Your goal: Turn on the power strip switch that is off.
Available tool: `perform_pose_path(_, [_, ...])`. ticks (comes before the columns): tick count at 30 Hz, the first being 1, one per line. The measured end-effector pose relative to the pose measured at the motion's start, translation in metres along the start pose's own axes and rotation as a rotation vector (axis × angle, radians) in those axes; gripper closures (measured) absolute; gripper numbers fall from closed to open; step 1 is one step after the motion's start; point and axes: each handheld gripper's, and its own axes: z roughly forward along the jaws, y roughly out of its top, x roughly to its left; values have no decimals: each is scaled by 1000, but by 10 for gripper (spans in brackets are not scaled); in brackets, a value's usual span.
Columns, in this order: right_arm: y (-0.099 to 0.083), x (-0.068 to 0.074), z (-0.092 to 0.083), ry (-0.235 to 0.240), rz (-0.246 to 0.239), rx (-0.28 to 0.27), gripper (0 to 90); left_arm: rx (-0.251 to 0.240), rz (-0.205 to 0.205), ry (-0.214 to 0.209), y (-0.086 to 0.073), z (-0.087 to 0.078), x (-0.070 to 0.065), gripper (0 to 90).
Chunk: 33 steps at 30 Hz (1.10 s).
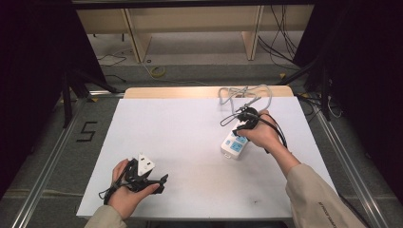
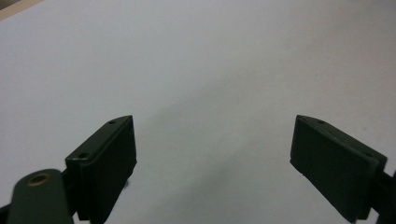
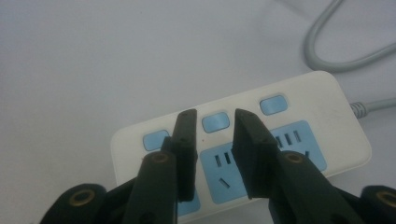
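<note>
High view, your right hand: your right gripper (image 1: 243, 124) sits over the far end of the white power strip (image 1: 233, 145), which lies right of centre on the white table (image 1: 190, 142).
High view, cable: the strip's grey cord (image 1: 244, 94) loops toward the far edge of the table.
High view, your left hand: your left gripper (image 1: 159, 183) rests low near the front edge, well apart from the strip, with a white plate (image 1: 145, 164) on top of it.
Left gripper view, jaws: they stand wide apart, released, with bare table (image 2: 210, 70) between them.
Right gripper view, strip: the power strip (image 3: 317, 126) lies flat just beyond your jaws, white with blue sockets and three blue switches along one long edge.
Right gripper view, jaws: the right gripper (image 3: 215, 140) holds its jaws partly apart, straddling the middle blue switch (image 3: 215, 122) and the socket (image 3: 219, 170) below it; nothing is clamped between them.
Right gripper view, contact: you cannot tell whether the tips touch the strip's face.
Right gripper view, cord: the grey cord (image 3: 327, 46) leaves the strip's end and curves away across the table.
</note>
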Motion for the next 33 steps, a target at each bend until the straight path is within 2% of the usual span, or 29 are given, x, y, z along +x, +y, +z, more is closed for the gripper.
perform_pose_path(6, [-7,-2,-5,0,15,-23,650,0,-4,1,0,0,0,140])
perform_pose_path(19, [-28,-5,-19,35,20,-77,526,4,0,2,0,0,0,140])
perform_pose_path(23, [-38,-8,-25,31,28,-86,477,1,-8,4,-1,0,0,140])
perform_pose_path(33, [-72,-19,-44,33,40,-152,437,7,-5,5,-1,0,0,140])
